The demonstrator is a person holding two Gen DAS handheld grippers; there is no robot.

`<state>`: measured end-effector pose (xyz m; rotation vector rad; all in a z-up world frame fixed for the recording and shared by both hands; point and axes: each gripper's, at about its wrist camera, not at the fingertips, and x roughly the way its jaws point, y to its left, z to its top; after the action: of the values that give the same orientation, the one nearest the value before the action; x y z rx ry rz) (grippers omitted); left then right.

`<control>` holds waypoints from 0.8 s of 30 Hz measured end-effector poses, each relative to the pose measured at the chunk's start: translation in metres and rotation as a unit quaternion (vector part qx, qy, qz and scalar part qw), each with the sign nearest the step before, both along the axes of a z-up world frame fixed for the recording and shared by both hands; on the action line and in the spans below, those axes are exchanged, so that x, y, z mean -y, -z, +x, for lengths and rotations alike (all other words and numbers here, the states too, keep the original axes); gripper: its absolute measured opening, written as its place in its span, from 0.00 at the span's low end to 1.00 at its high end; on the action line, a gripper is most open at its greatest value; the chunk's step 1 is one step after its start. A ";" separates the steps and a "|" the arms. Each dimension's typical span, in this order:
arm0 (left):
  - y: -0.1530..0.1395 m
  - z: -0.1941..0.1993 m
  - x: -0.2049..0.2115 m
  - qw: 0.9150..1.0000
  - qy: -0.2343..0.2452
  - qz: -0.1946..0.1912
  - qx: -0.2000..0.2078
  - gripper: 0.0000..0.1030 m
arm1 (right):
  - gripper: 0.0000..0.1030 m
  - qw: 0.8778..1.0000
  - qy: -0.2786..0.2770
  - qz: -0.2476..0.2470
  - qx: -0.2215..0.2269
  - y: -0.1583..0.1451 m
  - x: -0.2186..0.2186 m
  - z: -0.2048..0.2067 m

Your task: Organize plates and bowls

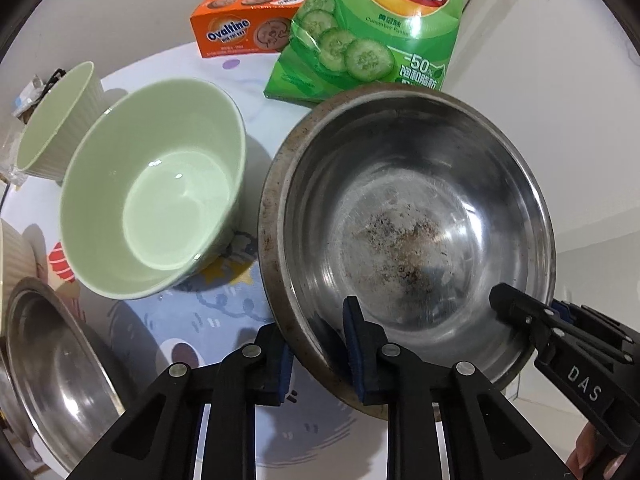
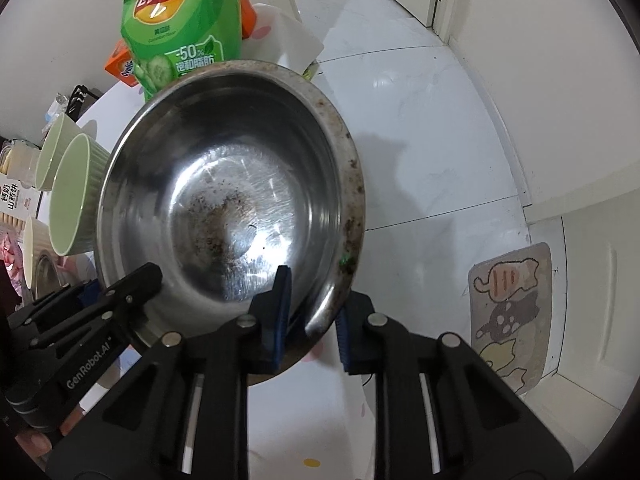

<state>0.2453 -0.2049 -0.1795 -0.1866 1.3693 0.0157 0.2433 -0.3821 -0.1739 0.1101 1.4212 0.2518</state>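
- While both of my grippers are reaching down over the table, I am taking the stainless steel bowl (image 1: 412,216) by its rim, one gripper on each side of the near edge.
- My left gripper (image 1: 320,344) is pinching the rim: one blue pad is standing inside the bowl, the other outside, and the wall is between them.
- My right gripper (image 2: 312,320) is doing the same further along the rim; its inner pad is lying against the inside wall, but whether the outer pad is already pressing I cannot say for sure.
- The bowl is sitting on the printed table mat (image 1: 224,312), just in front of the Lay's cucumber chips bag (image 1: 372,28) and the orange Ovaltine box (image 1: 240,28).
- The large pale green bowl (image 1: 156,200) is standing just beside it, a smaller ribbed green cup (image 1: 56,120) is standing farther away, and another steel bowl (image 1: 60,360) is lying near the edge of the left view.
- I am judging the steel bowl as light, stiff and not fragile, but smooth, so thin metal can slip out of the pads.
- The rolled rim is looking like the only good place to hold; two grips apart are keeping it from tilting.
- Brown spots are covering the bottom and rim.
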 end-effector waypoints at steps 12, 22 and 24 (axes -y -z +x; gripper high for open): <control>-0.032 -0.047 -0.005 0.999 0.030 0.012 0.037 0.21 | 0.22 1.000 0.016 0.010 0.024 -0.022 -0.004 -0.038; -0.039 -0.116 -0.022 0.997 0.068 0.020 0.014 0.21 | 0.23 0.999 0.038 0.009 0.017 -0.042 -0.026 -0.116; -0.037 -0.130 -0.028 0.997 0.078 0.022 0.008 0.21 | 0.23 0.999 0.041 0.008 0.012 -0.041 -0.029 -0.132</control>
<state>0.1158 -0.1766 -0.1424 -0.0420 1.3636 -0.0865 0.1114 -0.3526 -0.1327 0.1776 1.3871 0.1976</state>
